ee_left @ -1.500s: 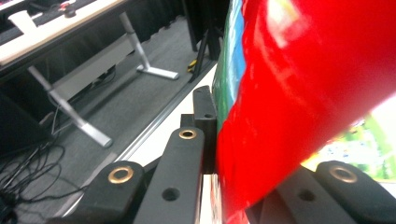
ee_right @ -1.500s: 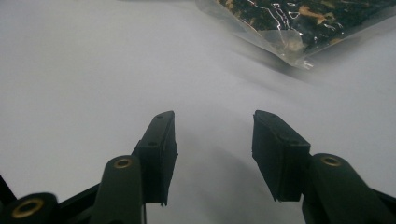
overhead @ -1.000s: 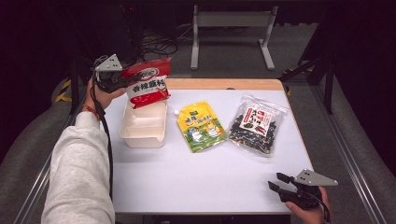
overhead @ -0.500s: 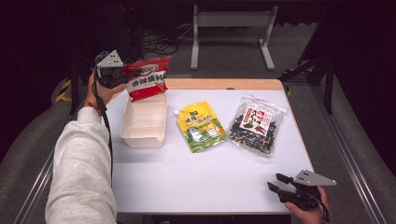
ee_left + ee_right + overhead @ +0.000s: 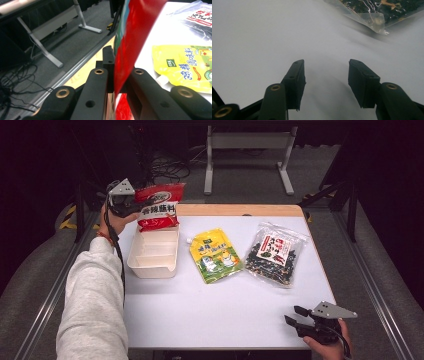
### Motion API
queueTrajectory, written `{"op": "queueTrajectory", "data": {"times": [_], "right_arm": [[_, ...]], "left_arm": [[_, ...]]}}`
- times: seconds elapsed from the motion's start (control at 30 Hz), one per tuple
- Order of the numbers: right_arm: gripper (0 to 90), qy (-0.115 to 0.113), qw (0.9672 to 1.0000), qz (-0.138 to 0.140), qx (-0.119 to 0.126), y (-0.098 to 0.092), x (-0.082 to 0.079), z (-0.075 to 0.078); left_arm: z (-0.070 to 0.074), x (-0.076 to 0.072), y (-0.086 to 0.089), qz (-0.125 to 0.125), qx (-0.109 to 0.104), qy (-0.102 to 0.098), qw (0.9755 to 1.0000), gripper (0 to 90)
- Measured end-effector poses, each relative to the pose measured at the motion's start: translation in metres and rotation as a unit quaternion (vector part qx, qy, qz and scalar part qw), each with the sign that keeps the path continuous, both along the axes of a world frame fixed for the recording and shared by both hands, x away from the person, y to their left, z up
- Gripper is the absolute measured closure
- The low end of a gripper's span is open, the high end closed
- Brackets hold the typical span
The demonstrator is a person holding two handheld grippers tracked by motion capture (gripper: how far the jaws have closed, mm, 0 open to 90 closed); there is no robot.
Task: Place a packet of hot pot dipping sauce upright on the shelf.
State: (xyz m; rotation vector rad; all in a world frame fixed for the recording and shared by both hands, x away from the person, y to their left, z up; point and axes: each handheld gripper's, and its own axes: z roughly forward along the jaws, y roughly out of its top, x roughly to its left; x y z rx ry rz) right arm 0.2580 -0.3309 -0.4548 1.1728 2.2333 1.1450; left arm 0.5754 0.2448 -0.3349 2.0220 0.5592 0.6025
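Left tongs (image 5: 131, 206) clamp red packet (image 5: 159, 210) above tray (image 5: 152, 265); right tongs (image 5: 296, 316) open, empty.

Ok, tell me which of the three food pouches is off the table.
The red plastic pouch: clamped in the left gripper, while the other two lie flat.

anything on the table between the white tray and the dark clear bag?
Yes: the yellow pouch lies flat between the white tray and the dark clear bag, apart from both, in the high view.

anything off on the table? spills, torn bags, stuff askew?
Nothing stands out. The yellow pouch and dark snack bag lie flat and intact on the table; the red packet hangs in the left gripper above the white bin. No spills.
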Motion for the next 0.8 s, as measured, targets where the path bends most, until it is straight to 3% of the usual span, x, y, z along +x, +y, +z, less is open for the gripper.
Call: {"op": "queueTrajectory", "data": {"times": [0.17,0.2,0.27,0.33,0.37,0.4,0.47,0.53,0.6,0.67,0.8], "right_arm": [[46.9,0.003,1.0000,0.004,0.001,0.000,0.001,-0.001],[46.7,0.003,1.0000,0.006,0.001,0.000,0.001,-0.001],[46.0,0.004,1.0000,0.008,0.000,0.000,0.000,-0.001],[45.9,0.004,1.0000,0.009,0.002,0.000,0.000,-0.001],[45.9,0.004,0.9999,0.009,0.003,0.000,0.000,-0.001],[45.9,0.004,0.9999,0.011,0.003,0.000,0.001,-0.001],[45.6,0.005,0.9999,0.013,0.003,-0.001,0.001,-0.001],[45.2,0.006,0.9999,0.015,0.003,-0.001,0.002,-0.001],[44.9,0.007,0.9998,0.019,0.003,-0.001,0.003,-0.002],[44.6,0.007,0.9997,0.021,0.003,0.000,0.003,-0.002],[44.6,0.003,0.9996,0.026,0.001,0.002,0.003,-0.001]], "left_arm": [[-0.013,0.002,-0.005,0.016,0.022,0.010,0.9996,88.1],[-0.019,0.003,-0.005,0.012,0.009,0.017,0.9997,88.2],[-0.022,0.003,-0.006,0.008,0.006,0.023,0.9997,85.3],[-0.022,0.002,-0.008,0.025,0.017,0.023,0.9993,75.0],[-0.022,-0.001,-0.004,0.005,-0.001,0.031,0.9995,74.5],[-0.022,-0.003,-0.002,0.000,-0.004,0.034,0.9994,83.4],[-0.025,-0.005,0.000,0.019,0.015,0.038,0.9990,78.2],[-0.029,-0.009,0.005,0.020,0.007,0.048,0.9986,74.2],[-0.033,-0.014,0.008,0.024,0.002,0.045,0.9987,82.2],[-0.036,-0.014,0.008,0.034,0.008,0.048,0.9982,81.6],[-0.039,-0.015,0.006,0.048,0.015,0.050,0.9975,89.7]]}}
